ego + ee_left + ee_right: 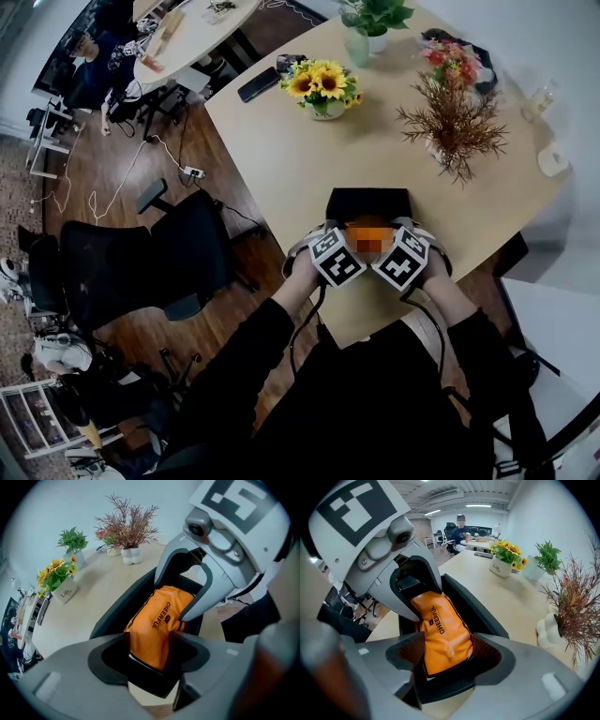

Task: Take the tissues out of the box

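An open black box (366,200) stands on the tan table (281,159) near its front edge. An orange tissue pack (157,620) printed CHEERFUL sticks up out of it, and it shows in the right gripper view too, pack (443,632). My left gripper (150,639) reaches in from one end with its pads against the pack's sides. From the opposite end my right gripper (447,651) holds the same pack between its pads. In the head view both grippers, left (352,242) and right (386,242), meet over the box mouth and hide most of the pack.
A sunflower pot (323,89), a green plant (373,23), a vase of dried branches (455,127) and a dark phone (259,84) stand farther back on the table. A black office chair (141,262) is left of the table. A person sits far off (461,527).
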A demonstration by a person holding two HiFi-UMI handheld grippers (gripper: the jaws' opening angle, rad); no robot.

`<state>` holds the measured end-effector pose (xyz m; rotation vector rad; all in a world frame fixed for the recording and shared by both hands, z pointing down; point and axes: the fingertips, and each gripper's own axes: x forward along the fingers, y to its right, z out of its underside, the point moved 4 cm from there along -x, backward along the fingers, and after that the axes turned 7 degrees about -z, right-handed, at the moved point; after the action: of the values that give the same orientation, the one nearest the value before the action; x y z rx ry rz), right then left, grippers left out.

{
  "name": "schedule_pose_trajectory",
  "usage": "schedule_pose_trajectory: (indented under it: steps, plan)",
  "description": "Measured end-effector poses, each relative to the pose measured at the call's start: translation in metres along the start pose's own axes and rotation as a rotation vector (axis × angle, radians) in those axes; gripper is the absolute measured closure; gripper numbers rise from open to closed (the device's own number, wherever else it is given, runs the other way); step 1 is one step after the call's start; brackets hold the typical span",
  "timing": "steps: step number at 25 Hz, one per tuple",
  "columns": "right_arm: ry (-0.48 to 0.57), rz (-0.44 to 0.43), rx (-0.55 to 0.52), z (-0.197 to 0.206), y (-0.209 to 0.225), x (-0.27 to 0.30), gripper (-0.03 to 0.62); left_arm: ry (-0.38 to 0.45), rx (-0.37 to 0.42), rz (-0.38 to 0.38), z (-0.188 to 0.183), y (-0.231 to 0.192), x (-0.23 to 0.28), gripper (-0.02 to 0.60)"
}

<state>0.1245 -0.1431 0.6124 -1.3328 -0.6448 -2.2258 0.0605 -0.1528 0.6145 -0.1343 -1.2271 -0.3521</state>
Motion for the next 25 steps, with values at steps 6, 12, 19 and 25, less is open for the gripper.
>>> schedule_pose_trajectory:
  steps: [6,12,19,25]
  plan:
    - [0.017,0.058,-0.029,0.001,-0.012,-0.006,0.361,0.028,-0.010,-0.026,0.000,0.005,-0.007,0.394]
    - [0.118,0.148,-0.077,-0.002,-0.017,-0.028,0.375,0.198,-0.039,-0.125,0.004,0.003,-0.031,0.414]
    - [0.147,0.214,-0.077,-0.015,-0.036,-0.075,0.379,0.282,0.044,-0.210,-0.010,0.012,-0.087,0.420]
    - [0.128,0.283,-0.118,-0.029,-0.082,-0.108,0.381,0.335,0.045,-0.214,0.005,0.031,-0.137,0.425]
